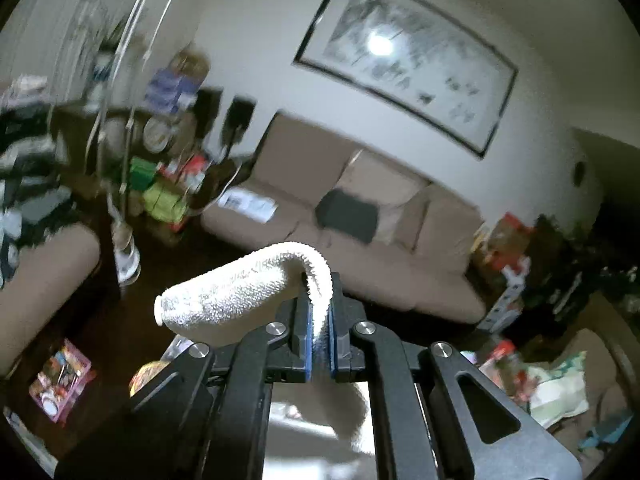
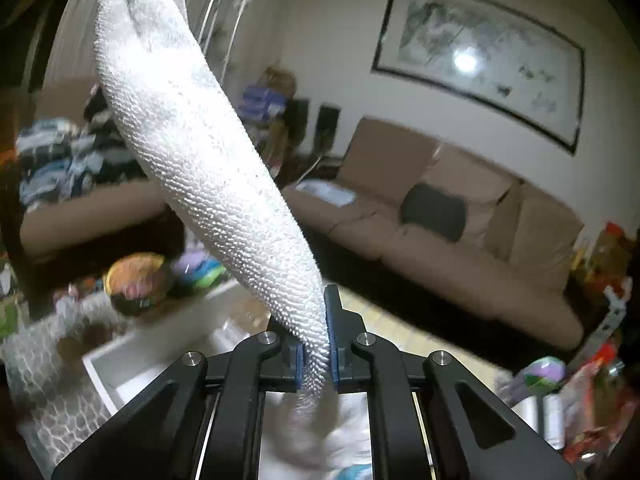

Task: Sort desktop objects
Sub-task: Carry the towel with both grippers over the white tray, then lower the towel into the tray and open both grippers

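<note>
- Left gripper: its blue-padded jaws are clamped on a white, nubbly-textured towel, which arches up out of the jaws and droops to the left as a rolled tube ending in a blunt tip.
- Behind it, blurred, stands a beige sofa under a framed picture.
- Right gripper: its jaws are pinched on the same towel, here stretched taut, its long axis running from the jaws up and left to the top edge of the view.
- A white bin sits below left.
</note>
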The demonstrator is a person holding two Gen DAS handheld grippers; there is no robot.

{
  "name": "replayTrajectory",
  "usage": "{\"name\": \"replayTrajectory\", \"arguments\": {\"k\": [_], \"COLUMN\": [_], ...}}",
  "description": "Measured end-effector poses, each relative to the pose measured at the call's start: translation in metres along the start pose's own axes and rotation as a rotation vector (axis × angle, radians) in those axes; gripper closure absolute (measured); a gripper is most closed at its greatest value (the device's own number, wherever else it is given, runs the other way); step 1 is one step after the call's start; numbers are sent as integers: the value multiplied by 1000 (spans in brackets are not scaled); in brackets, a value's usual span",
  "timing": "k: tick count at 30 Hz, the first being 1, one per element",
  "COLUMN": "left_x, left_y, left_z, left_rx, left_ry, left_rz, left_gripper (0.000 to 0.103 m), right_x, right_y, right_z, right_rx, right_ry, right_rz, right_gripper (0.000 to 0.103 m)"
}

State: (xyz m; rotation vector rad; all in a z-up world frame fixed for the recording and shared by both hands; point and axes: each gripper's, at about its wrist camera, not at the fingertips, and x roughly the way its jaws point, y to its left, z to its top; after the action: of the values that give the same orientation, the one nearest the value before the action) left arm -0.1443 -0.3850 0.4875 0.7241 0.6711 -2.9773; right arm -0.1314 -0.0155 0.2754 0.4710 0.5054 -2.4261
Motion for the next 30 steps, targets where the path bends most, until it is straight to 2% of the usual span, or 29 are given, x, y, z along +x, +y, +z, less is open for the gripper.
{"name": "replayTrajectory", "arguments": {"k": [1,4,6,8,10,11,12,13,17,20,23,25,27,30], "left_x": [20,60,84,102,115,119,126,133,165,189,206,215,212,193], "left_y": [20,46,49,40,21,6,-6,-22,-88,-125,-149,-158,-167,-175], "left_z": [-12,-48,-76,-102,-127,-138,-148,-161,-210,-243,-272,-294,-315,-333], "left_rx": [-21,-29,-30,-12,39,75,114,160,288,320,359,378,448,534], "left_ry": [36,123,176,231,269,285,304,334,444,514,603,720,796,842], "left_rz": [11,39,36,14,-13,-21,-29,-36,-77,-101,-131,-188,-223,-269], "left_gripper": [98,98,98,98,98,97,97,97,97,97,97,96,86,71], "right_x": [15,58,77,81,64,49,38,27,-24,-45,-58,-64,-63,-55], "right_y": [9,49,70,75,69,54,43,30,-34,-70,-83,-89,-90,-86], "right_z": [-14,-64,-93,-110,-118,-120,-122,-123,-125,-132,-138,-138,-135,-136], "right_rx": [-10,-57,-63,-42,-22,13,53,93,274,392,416,410,401,406], "right_ry": [39,207,338,432,420,400,391,376,274,245,248,247,242,231], "right_rz": [19,135,242,300,335,349,369,385,326,290,264,271,267,259], "right_gripper": [95,95,91,85,79,65,47,42,41,41,41,41,41,41]}}
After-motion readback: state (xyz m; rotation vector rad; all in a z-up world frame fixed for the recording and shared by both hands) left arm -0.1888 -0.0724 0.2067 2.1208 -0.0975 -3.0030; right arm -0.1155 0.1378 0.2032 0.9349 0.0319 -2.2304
